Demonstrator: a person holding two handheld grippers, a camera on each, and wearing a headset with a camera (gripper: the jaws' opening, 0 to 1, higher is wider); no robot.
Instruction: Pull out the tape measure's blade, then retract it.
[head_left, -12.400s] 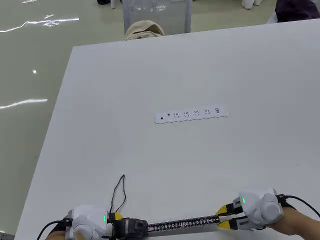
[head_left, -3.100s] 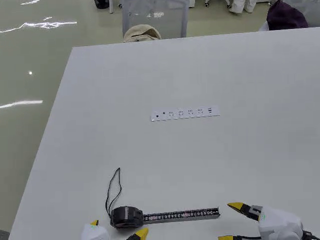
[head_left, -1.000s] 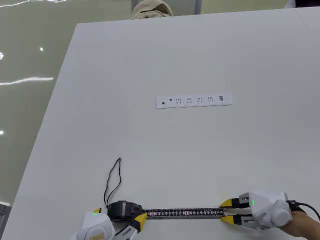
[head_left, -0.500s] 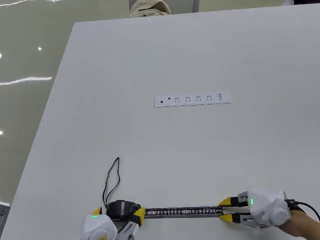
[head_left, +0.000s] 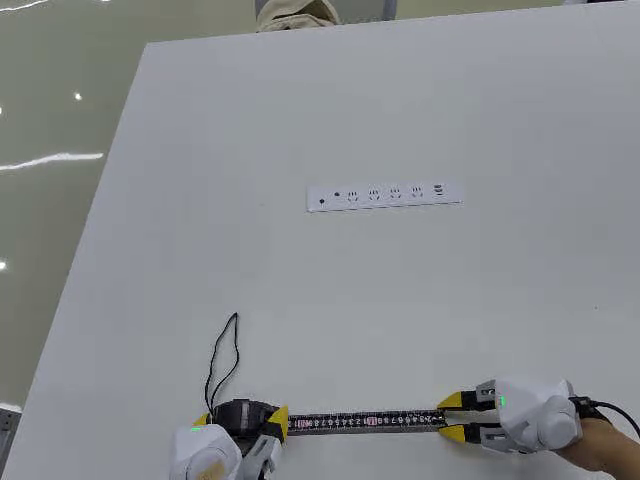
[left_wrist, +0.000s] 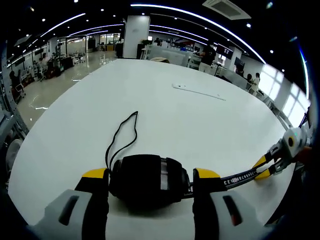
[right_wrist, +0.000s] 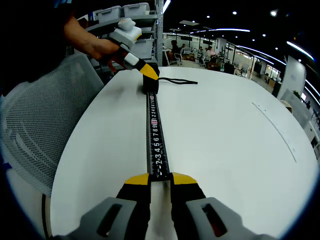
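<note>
1. 1 tape measure (head_left: 243, 416), at the table's 7 o'clock edge.
2. 1 blade (head_left: 365, 421), running out from the case toward 3 o'clock.
3. 2 grippers: left gripper (head_left: 241, 420) at 7 o'clock, right gripper (head_left: 450, 418) at 5 o'clock.
4. 1 black cord loop (head_left: 224, 358), at 12 o'clock from the case.
5. 1 power strip (head_left: 384, 195), mid-table.
6. 1 table (head_left: 420, 90).
7. 1 mesh chair (right_wrist: 35, 125).

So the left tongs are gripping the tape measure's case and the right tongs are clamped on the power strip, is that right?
Not quite. The right tongs are clamped on the end of the pulled-out blade, not on the power strip, which lies apart, farther across the table; the right gripper view shows it. The left tongs do grip the case.
</note>
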